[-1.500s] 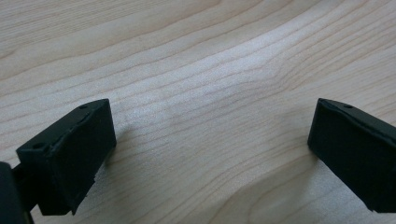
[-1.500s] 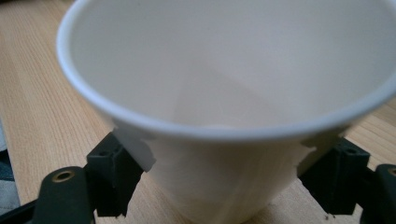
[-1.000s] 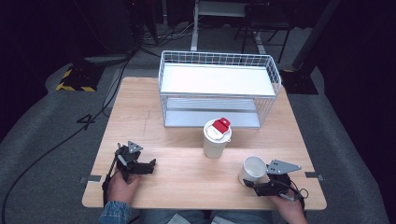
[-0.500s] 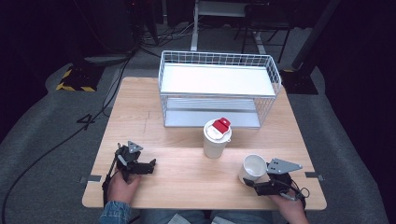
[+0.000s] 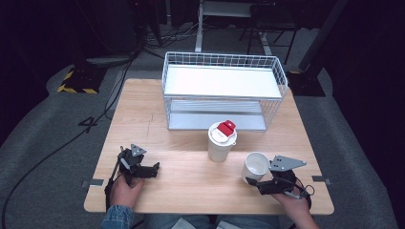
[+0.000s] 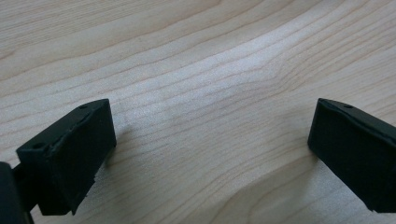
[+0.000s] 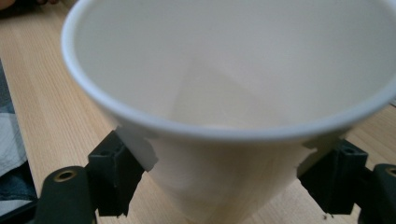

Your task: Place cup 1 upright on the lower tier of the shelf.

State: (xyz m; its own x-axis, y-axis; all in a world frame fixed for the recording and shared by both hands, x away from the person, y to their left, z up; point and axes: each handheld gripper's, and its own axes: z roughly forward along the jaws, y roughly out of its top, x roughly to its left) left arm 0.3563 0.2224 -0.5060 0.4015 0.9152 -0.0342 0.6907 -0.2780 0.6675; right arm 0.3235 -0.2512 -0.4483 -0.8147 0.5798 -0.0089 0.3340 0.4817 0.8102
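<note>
Now the right gripper (image 5: 252, 180) has its fingers clamped on the white paper cup (image 5: 255, 166); the left gripper (image 5: 152, 169) fingers gape wide over bare tabletop (image 5: 191, 183).

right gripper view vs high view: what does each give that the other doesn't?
Right gripper view alone: the open cup's empty inside, and the black jaws pressed on both sides of its wall.

High view alone: the lidded cup with its red tab, the wire basket at the far edge, the left gripper resting near the table's left front, and the right gripper as a whole.

Both: the open cup and the wooden table.
</note>
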